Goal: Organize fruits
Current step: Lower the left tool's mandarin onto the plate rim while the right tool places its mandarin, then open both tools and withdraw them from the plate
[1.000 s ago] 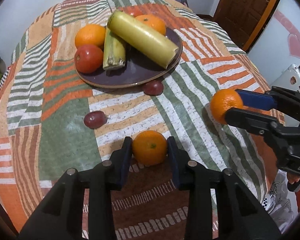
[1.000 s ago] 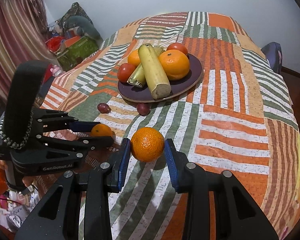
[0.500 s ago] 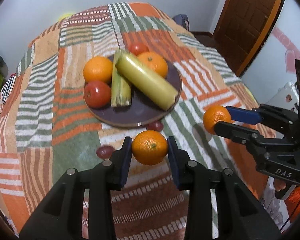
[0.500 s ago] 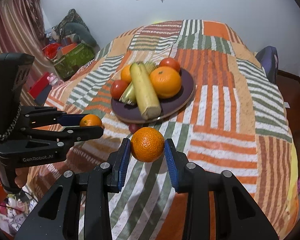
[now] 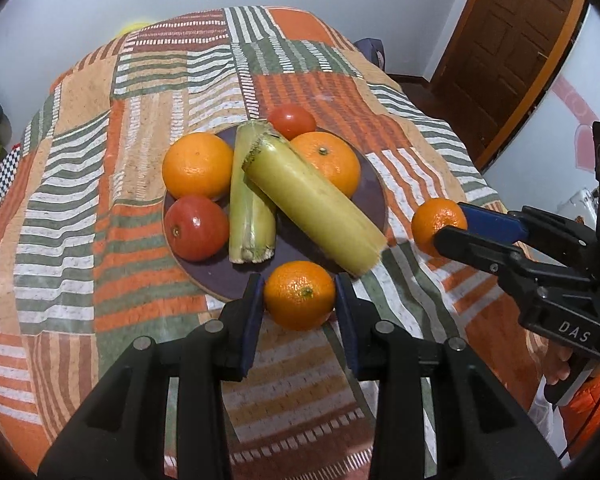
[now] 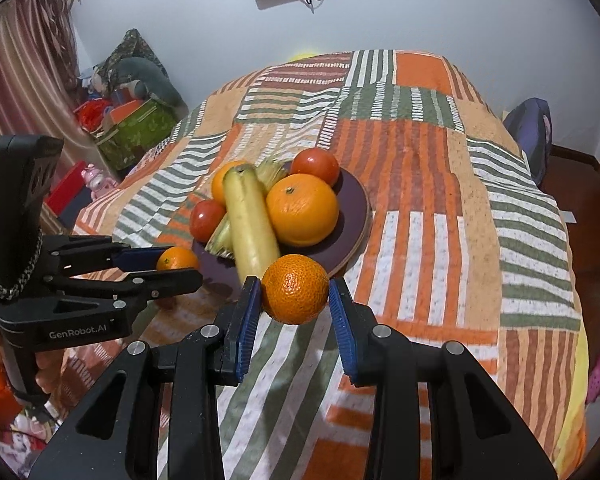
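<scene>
Left gripper (image 5: 299, 295) clamps a mandarin (image 5: 299, 295) above the near rim of the dark plate (image 5: 374, 196) on the quilted bed (image 5: 80, 184). Right gripper (image 6: 295, 289) clamps a second mandarin (image 6: 295, 289) near the plate's right side. The plate carries oranges, tomatoes and two cane-like stalks.

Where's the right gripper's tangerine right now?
Clamped in the right gripper, the tangerine hangs by the plate's near rim, beside the sugarcane.
</scene>
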{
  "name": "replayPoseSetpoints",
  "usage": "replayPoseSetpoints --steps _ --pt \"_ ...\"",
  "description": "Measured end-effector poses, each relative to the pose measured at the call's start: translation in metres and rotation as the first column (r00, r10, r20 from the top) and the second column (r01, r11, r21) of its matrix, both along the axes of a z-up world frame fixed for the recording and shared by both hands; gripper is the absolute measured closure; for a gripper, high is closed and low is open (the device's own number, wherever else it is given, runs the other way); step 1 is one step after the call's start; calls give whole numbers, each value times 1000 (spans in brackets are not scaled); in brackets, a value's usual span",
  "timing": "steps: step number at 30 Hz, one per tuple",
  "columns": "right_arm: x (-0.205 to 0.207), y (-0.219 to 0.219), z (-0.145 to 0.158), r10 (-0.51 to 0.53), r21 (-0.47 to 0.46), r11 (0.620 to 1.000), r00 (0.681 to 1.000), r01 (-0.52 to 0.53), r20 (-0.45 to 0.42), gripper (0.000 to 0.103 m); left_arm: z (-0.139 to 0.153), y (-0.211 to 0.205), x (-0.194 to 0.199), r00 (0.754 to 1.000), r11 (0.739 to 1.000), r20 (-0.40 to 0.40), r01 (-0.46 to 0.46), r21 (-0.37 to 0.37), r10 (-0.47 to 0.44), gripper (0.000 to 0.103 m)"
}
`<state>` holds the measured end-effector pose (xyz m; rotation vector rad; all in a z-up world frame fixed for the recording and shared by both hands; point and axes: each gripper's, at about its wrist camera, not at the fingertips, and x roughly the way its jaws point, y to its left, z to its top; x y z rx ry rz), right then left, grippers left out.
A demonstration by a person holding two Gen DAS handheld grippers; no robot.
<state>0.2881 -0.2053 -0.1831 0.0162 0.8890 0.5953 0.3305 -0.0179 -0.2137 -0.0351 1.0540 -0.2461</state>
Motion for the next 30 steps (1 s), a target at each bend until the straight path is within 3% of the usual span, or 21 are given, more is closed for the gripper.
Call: replayPoseSetpoints --steps 11,30 --pt "31 11 -16 6 -14 1000 1000 -6 -12 71 -19 2 20 1000 999 -26 10 -43 -11 68" --pt "44 17 -31 12 -20 1000 1000 -13 -18 70 -37 -5 26 999 999 -45 30 -29 -31 68"
